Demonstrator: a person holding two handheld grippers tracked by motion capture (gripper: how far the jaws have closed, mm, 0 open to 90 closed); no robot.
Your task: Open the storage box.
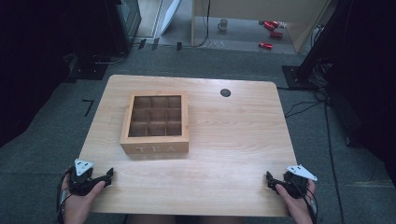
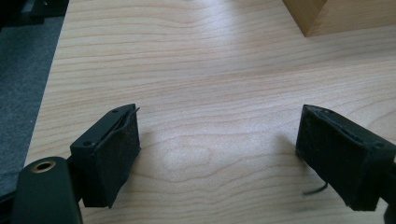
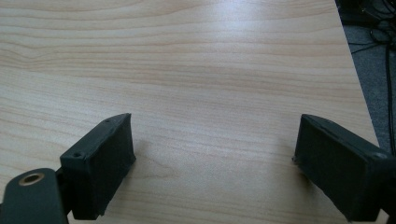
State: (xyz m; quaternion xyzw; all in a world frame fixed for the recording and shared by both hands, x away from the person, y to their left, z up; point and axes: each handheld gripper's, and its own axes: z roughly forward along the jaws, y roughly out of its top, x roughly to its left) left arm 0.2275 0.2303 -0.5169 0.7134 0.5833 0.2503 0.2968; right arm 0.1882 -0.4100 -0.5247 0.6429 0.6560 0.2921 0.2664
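Left gripper view: tea box (image 2: 343, 16) cut off, corner only.

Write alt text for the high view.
A closed wooden tea box with a windowed lid sits on a wooden table. At the near edge, the left gripper and right gripper rest open, holding nothing.

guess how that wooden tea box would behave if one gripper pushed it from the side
The wooden tea box looks stiff and probably fairly heavy. It sits low and wide, flat on the table, so it would likely slide, not tip. Its lid looks like a glass pane, so it may be fragile there.
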